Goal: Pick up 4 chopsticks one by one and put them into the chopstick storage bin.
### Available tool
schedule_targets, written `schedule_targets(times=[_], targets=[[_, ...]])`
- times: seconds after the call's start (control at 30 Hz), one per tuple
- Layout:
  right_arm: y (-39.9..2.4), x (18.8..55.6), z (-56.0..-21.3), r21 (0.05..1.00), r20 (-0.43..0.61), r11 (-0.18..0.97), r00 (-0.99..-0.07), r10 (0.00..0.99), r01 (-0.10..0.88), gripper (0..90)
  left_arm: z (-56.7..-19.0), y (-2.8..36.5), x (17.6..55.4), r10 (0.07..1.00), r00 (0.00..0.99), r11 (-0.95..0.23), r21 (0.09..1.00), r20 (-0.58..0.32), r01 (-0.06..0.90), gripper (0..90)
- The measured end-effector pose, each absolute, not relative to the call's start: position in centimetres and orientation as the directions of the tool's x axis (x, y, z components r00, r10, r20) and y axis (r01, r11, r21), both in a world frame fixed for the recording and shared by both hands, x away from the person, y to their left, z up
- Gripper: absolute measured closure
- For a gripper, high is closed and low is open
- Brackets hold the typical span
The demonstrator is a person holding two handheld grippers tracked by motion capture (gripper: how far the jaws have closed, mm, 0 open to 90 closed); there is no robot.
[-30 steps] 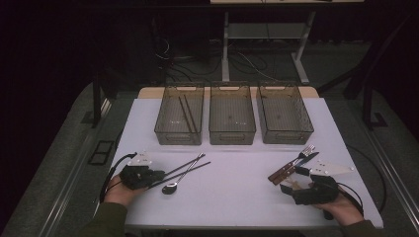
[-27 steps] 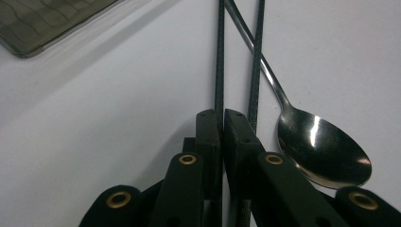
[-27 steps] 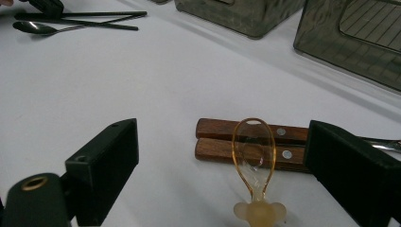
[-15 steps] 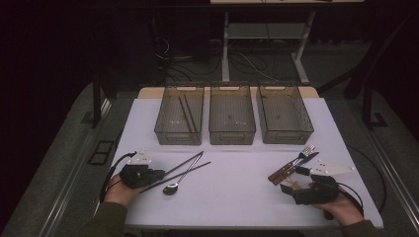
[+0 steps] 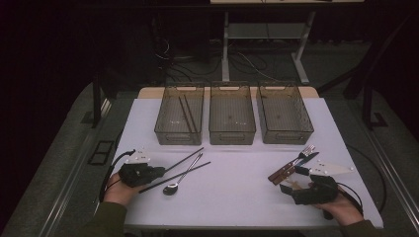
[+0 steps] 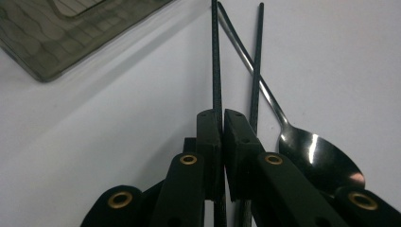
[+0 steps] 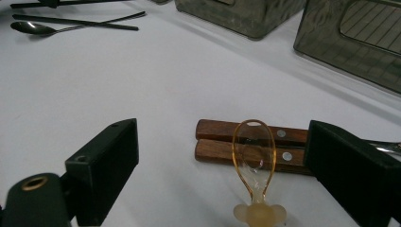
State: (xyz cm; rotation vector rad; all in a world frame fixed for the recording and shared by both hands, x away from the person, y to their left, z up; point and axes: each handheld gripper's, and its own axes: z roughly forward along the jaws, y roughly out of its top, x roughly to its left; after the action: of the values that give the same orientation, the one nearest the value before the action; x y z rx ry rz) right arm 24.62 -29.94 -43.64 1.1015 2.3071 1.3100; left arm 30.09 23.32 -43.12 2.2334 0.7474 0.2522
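i see a white table (image 5: 237,190) carrying three smoky plastic bins (image 5: 232,114) in a row at the far side. on its left lie two black chopsticks (image 5: 174,177) and a metal spoon (image 5: 171,188); on its right, wooden-handled cutlery (image 5: 286,171) and an amber plastic spoon (image 7: 254,163).

**A lit table in a dark room**

A white table (image 5: 247,197) is standing under the one pool of light, and everything beyond its edges is fading into near-black. Grey floor (image 5: 64,163) is showing on both sides of it, with a dark metal rail running along the left. Behind the table, the pale legs of a desk frame (image 5: 226,47) are rising out of the gloom, and loose cables (image 5: 173,54) are lying tangled on the floor near them.
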Motion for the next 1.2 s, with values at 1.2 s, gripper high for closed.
schedule_targets(times=[1.2], targets=[[-28.6,25.6,-44.0,0.839,0.115,0.295,-0.679,0.725,0.457,11.0,-41.1,21.3,29.6,0.607,0.785,-0.461,0.750,-0.124,0.475,85.1]])
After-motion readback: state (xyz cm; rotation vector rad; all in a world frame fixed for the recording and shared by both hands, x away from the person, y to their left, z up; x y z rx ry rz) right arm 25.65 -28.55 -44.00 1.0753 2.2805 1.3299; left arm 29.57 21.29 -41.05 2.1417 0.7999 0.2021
